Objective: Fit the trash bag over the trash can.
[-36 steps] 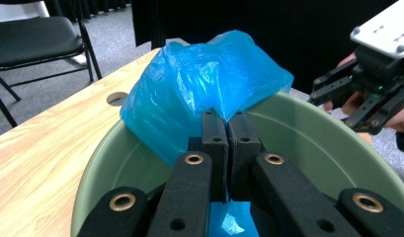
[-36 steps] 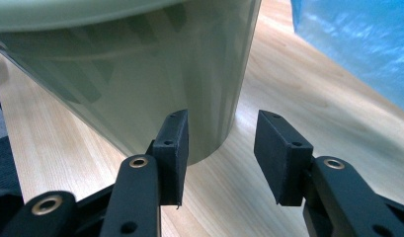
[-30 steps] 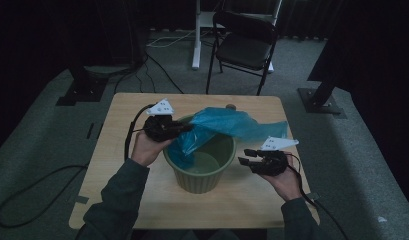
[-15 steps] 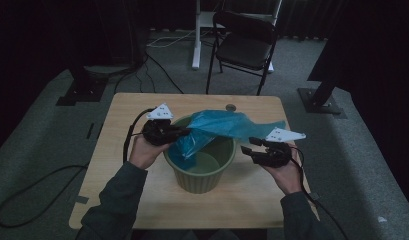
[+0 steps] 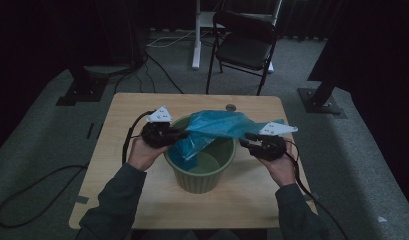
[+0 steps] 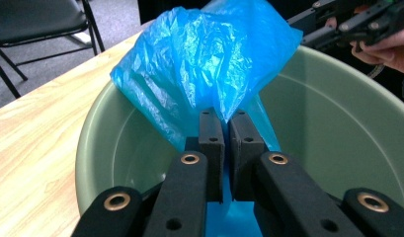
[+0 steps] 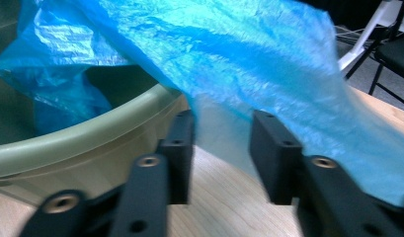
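Note:
A blue plastic bag (image 5: 217, 125) stretches over a green bucket (image 5: 197, 181) on the wooden table (image 5: 122, 107). My left gripper (image 5: 181, 134) is at the bucket's left rim. In the left gripper view it (image 6: 225, 121) is shut on the bag (image 6: 204, 54), which rises crumpled above the bucket (image 6: 338, 113). My right gripper (image 5: 247, 140) is at the bucket's right side, under the bag's far end. In the right gripper view its jaws (image 7: 222, 121) stand apart and have just been closing, with the bag's edge (image 7: 249, 54) hanging between them beside the bucket's rim (image 7: 91, 133), the pads not pressing it.
A black folding chair (image 5: 244, 45) and a white stand leg (image 5: 196, 35) are behind the table. Cables (image 5: 157, 47) trail over the grey floor, and dark stand bases sit at left (image 5: 82, 90) and right (image 5: 322, 102).
My right gripper has risen a little from beside the bucket to the bag's right end. The left gripper and the bucket have stayed put.

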Available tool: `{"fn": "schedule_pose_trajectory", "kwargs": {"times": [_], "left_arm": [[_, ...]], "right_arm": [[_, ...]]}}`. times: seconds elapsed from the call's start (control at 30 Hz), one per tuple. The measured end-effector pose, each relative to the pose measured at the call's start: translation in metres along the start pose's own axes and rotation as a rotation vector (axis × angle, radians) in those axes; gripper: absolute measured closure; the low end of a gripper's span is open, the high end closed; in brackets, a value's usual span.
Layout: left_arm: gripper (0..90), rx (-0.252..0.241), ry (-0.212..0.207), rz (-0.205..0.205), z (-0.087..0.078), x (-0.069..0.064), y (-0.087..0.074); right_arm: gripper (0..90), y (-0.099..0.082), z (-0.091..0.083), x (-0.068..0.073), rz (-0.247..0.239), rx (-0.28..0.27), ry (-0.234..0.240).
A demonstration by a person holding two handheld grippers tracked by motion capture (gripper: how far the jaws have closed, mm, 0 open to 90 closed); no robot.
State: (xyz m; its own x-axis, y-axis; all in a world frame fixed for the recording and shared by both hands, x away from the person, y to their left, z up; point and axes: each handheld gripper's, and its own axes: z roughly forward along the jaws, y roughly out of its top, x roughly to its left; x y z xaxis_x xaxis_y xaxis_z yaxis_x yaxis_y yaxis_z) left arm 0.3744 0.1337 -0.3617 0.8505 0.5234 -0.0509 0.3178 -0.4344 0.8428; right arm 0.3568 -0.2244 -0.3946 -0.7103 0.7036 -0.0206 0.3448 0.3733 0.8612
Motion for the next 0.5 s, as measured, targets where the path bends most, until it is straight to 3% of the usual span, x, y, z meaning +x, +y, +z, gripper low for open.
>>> {"fn": "schedule_pose_trajectory", "kwargs": {"times": [0.1, 0.2, 0.5], "left_arm": [[84.5, 0.006, -0.001, -0.004, 0.0, 0.001, -0.002], [82.6, 0.004, -0.004, -0.01, -0.001, 0.002, -0.004], [69.3, -0.04, -0.002, -0.008, -0.01, 0.001, -0.003]], "right_arm": [[81.7, 0.0, 0.001, 0.0, -0.001, -0.006, 0.009], [88.7, 0.0, 0.0, 0.001, -0.004, -0.025, 0.01], [90.0, 0.003, -0.009, 0.001, -0.011, -0.059, 0.032]]}}
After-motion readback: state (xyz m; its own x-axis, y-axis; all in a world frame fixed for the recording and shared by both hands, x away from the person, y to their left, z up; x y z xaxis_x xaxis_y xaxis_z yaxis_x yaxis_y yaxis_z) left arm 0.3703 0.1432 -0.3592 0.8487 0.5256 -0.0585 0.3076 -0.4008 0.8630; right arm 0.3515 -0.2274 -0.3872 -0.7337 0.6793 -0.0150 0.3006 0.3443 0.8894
